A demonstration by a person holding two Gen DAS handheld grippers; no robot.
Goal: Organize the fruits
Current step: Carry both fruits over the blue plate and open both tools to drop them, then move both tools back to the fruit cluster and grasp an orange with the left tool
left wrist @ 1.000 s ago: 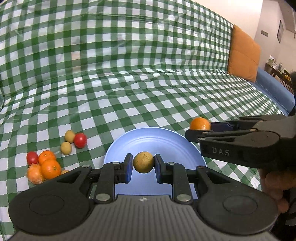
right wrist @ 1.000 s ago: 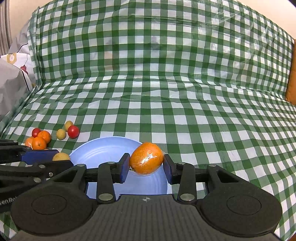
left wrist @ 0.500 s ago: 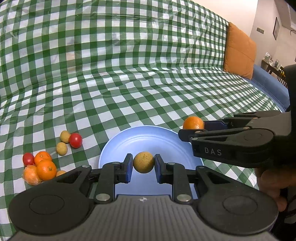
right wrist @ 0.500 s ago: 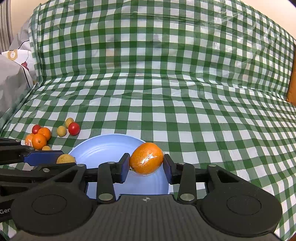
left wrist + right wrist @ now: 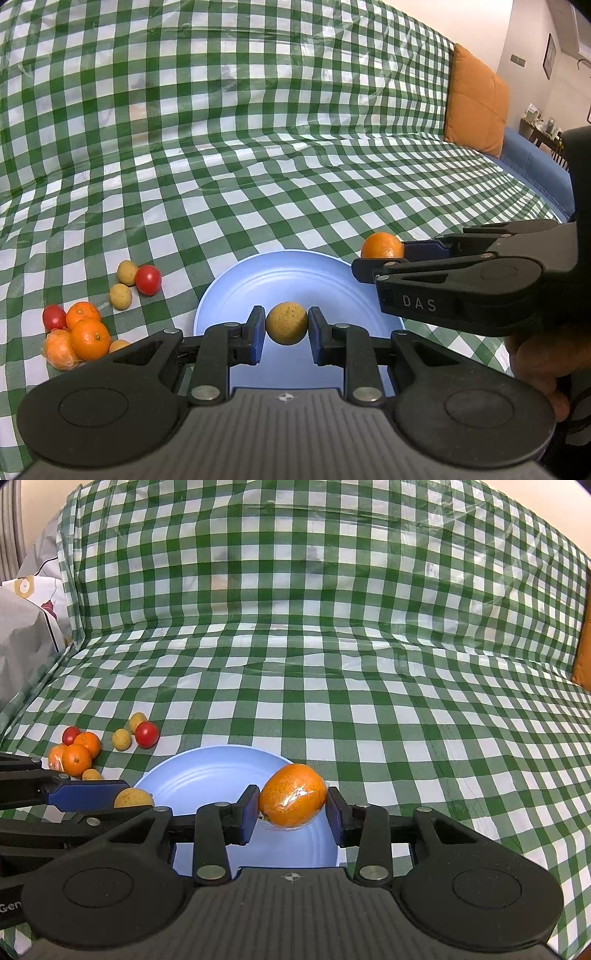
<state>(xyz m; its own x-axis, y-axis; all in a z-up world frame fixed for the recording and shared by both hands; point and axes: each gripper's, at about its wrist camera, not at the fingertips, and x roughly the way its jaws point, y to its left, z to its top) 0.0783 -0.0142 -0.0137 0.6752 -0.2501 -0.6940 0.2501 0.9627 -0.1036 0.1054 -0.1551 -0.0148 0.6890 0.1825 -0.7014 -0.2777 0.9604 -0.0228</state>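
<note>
A tan fruit [image 5: 286, 323] sits clamped in the left tongs [image 5: 286, 328] above the blue plate [image 5: 295, 275]. A wrapped orange [image 5: 293, 799] is pinched in the right tongs [image 5: 291, 808] over the plate's right rim. The right view alone shows the orange's shiny wrap; the left view alone shows an orange cushion [image 5: 476, 99] and a blue sofa edge [image 5: 535, 162]. Left of the plate lie oranges [image 5: 83, 328], two tomatoes [image 5: 148, 279] and small tan fruits [image 5: 120, 295] on the green checked cloth [image 5: 258, 166].
</note>
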